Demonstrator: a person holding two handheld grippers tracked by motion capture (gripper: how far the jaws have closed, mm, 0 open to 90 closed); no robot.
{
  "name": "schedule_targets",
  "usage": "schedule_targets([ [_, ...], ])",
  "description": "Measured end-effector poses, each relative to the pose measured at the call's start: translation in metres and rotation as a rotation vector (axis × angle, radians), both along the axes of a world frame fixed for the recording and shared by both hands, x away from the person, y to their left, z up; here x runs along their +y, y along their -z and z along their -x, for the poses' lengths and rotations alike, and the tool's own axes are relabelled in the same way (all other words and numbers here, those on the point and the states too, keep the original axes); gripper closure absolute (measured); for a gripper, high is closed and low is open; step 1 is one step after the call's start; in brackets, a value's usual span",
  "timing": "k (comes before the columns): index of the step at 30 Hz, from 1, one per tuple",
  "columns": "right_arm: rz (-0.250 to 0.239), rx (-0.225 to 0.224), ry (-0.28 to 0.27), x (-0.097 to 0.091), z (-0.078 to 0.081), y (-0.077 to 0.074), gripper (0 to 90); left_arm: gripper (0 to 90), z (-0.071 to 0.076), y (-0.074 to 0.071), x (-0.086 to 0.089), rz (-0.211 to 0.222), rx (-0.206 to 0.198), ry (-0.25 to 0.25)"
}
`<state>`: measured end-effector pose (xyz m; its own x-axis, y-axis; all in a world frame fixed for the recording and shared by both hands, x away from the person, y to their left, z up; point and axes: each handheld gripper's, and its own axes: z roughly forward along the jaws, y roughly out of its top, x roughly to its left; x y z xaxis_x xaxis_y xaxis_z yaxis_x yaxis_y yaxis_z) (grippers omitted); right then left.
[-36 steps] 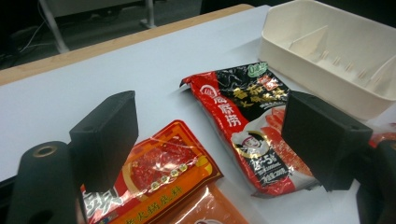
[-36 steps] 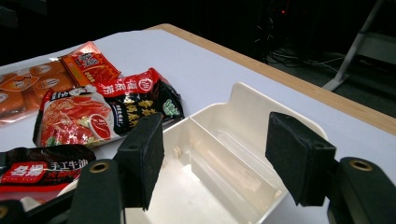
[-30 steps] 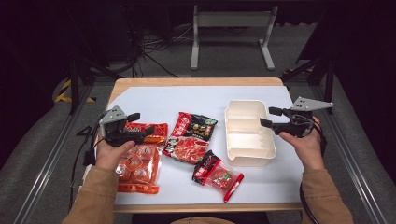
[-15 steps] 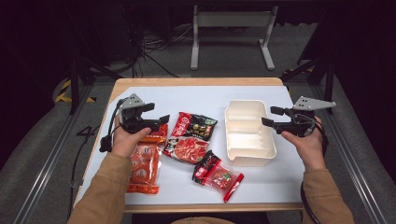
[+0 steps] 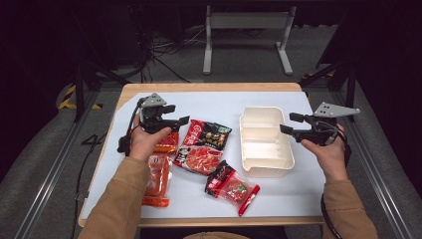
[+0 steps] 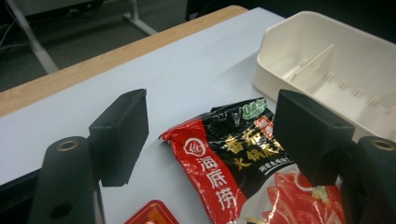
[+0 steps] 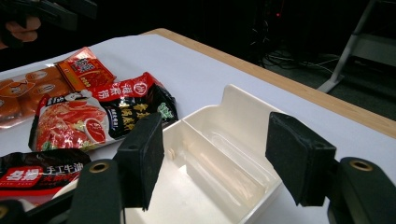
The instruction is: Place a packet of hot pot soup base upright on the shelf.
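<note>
high view: left gripper [image 5: 183, 120], jaws open, empty and just narrowing, nears the red-black sauce packet [image 5: 205, 144], likely grasping next; right gripper [image 5: 287, 124] waits open, empty, by the white tray [image 5: 264, 162].

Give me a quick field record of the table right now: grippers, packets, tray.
left gripper: jaws apart and just been closing, nothing between them, above the red and black packet
right gripper: open, empty, at the tray's right side
tray: white, divided, both compartments empty
packets: four, all lying on the table left of the tray
orange packet: under the left forearm
</note>
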<state>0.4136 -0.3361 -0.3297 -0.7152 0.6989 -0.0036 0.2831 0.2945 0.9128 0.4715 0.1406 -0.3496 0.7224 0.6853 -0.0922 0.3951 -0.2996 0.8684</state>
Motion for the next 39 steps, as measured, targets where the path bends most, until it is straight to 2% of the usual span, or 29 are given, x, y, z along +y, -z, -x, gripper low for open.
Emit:
schedule_targets([
  [2, 0.000, 0.000, 0.000, 0.000, 0.000, 0.000, 37.0, 27.7, -0.005, 0.003, -0.003, -0.007, 0.001, -0.013],
  [5, 0.002, -0.002, -0.002, 0.000, 0.000, -0.001, 37.0, 27.8, -0.016, 0.010, -0.006, 0.029, 0.033, -0.027],
  [8, 0.000, -0.003, 0.001, -0.001, 0.001, -0.001, 37.0, 30.1, -0.020, 0.014, -0.008, 0.037, 0.049, -0.022],
  [9, -0.001, -0.003, 0.002, -0.001, 0.001, -0.001, 36.9, 31.0, -0.024, 0.019, -0.010, 0.014, 0.050, -0.033],
  [10, -0.001, -0.003, 0.002, -0.001, 0.001, -0.001, 36.9, 32.1, -0.024, 0.019, -0.010, 0.014, 0.050, -0.033],
  [12, -0.003, -0.003, 0.007, -0.003, 0.001, 0.000, 36.9, 33.2, -0.028, 0.023, -0.011, 0.021, 0.084, -0.021],
  [14, 0.000, -0.001, 0.009, -0.004, 0.002, 0.000, 36.8, 38.7, -0.033, 0.028, -0.011, 0.019, 0.123, -0.013],
  [15, -0.001, -0.001, 0.010, -0.005, 0.002, 0.000, 36.8, 39.3, -0.035, 0.031, -0.011, 0.011, 0.127, -0.013],
  [20, 0.001, 0.004, 0.019, -0.007, 0.005, 0.001, 36.7, 36.7, -0.043, 0.041, -0.013, -0.001, 0.163, -0.025],
  [27, 0.007, 0.011, 0.026, -0.008, 0.007, 0.004, 36.5, 36.0, -0.050, 0.056, -0.020, -0.022, 0.236, -0.013],
  [32, 0.014, 0.015, 0.022, -0.007, 0.007, 0.005, 36.3, 37.8, -0.055, 0.065, -0.025, -0.028, 0.281, -0.028],
  [37, 0.014, 0.018, 0.020, -0.006, 0.006, 0.006, 36.1, 38.3, -0.059, 0.073, -0.027, -0.026, 0.310, -0.029],
  [39, 0.018, 0.023, 0.018, -0.005, 0.005, 0.007, 36.1, 38.7, -0.061, 0.077, -0.029, -0.042, 0.331, -0.024],
])
